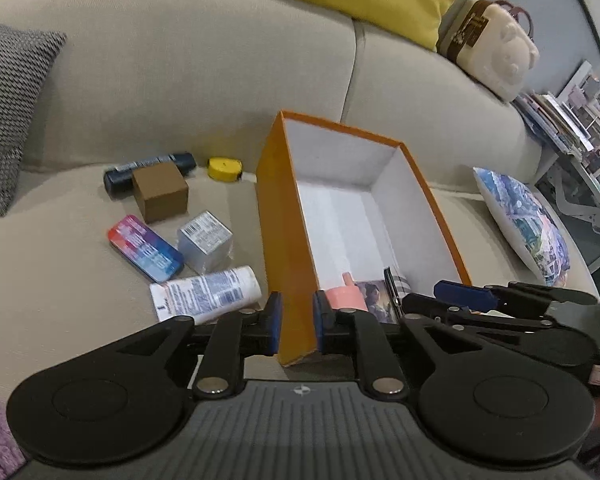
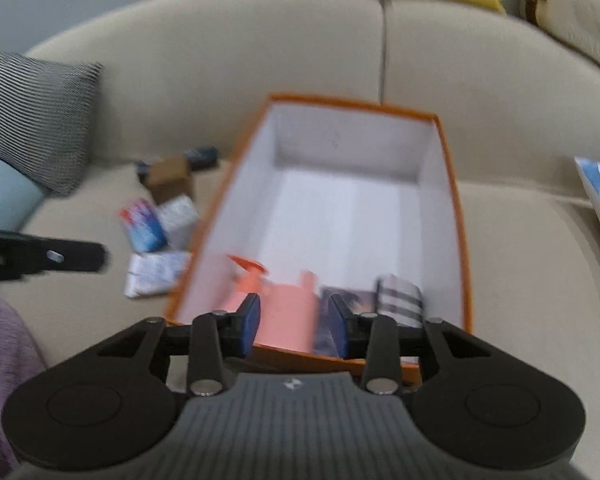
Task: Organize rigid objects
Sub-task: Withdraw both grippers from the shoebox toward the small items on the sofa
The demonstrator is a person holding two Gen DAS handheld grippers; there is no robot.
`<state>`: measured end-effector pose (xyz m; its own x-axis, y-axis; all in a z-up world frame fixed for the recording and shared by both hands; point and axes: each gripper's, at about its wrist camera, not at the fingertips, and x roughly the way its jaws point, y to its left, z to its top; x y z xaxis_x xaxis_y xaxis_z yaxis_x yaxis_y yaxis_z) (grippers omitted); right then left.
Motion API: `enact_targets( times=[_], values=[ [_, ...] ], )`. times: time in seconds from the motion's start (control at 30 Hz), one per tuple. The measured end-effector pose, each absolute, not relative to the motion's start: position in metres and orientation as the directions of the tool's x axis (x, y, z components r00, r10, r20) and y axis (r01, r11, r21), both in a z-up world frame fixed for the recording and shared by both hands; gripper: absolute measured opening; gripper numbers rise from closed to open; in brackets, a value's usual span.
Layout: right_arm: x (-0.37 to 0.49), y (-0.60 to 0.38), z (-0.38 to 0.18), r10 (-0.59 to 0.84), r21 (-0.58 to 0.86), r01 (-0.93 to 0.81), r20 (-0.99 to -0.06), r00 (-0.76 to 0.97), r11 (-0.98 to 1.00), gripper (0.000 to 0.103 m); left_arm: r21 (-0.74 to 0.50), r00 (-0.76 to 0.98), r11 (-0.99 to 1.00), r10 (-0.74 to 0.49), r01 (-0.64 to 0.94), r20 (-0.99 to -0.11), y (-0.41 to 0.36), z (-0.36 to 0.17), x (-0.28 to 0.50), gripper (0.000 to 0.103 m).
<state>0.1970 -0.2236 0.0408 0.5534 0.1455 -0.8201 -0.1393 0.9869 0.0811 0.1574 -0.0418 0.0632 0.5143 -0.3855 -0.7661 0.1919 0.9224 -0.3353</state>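
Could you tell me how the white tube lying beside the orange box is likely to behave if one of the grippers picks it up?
The white tube looks like soft plastic, so it would probably give under the fingers rather than stay stiff. Its rounded body may roll if nudged sideways on the sofa. The glossy printed surface could be somewhat slippery.

Orange box [image 1: 278,216], white inside, open, on beige sofa seat. Inside near end: pink bottle [image 1: 346,296], photo card [image 1: 374,296], plaid-patterned item [image 1: 398,284].

Left of box on seat: white tube [image 1: 206,292] lying flat; red-blue tin [image 1: 146,248]; silver cube with barcode label [image 1: 206,240]; brown cardboard cube [image 1: 160,190], upright; dark blue cylinder [image 1: 152,170] lying behind it; yellow tape measure [image 1: 225,168] near backrest.
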Motion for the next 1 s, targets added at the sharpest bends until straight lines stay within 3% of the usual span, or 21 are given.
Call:
enact_targets(
  times=[0.23, 0.47, 0.63, 0.87, 1.0],
  values=[
    [0.186, -0.181, 0.054, 0.221, 0.122, -0.200, -0.764, 0.606, 0.972, 0.040, -0.329, 0.543, 0.931, -0.361, 0.160, -0.758, -0.012, 0.058, 0.148, 0.024],
    [0.199, -0.147, 0.036, 0.294, 0.191, -0.243, -0.802, 0.520, 0.951, 0.040, -0.417, 0.490, 0.901, -0.418, 0.119, -0.765, 0.023, 0.040, 0.159, 0.024],
    [0.215, -0.125, 0.020, 0.304, 0.180, -0.289, -0.826, 0.475, 0.940, 0.041, -0.413, 0.473, 0.906, -0.406, 0.097, -0.782, 0.036, 0.027, 0.173, 0.026],
    [0.248, -0.110, -0.001, 0.306, 0.173, -0.319, -0.847, 0.434, 0.932, 0.041, -0.415, 0.439, 0.907, -0.402, 0.071, -0.804, 0.046, 0.007, 0.198, 0.035],
    [0.271, -0.104, -0.012, 0.297, 0.163, -0.326, -0.859, 0.416, 0.931, 0.041, -0.371, 0.435, 0.924, -0.373, 0.094, -0.819, 0.047, 0.001, 0.217, 0.047]
  ],
)
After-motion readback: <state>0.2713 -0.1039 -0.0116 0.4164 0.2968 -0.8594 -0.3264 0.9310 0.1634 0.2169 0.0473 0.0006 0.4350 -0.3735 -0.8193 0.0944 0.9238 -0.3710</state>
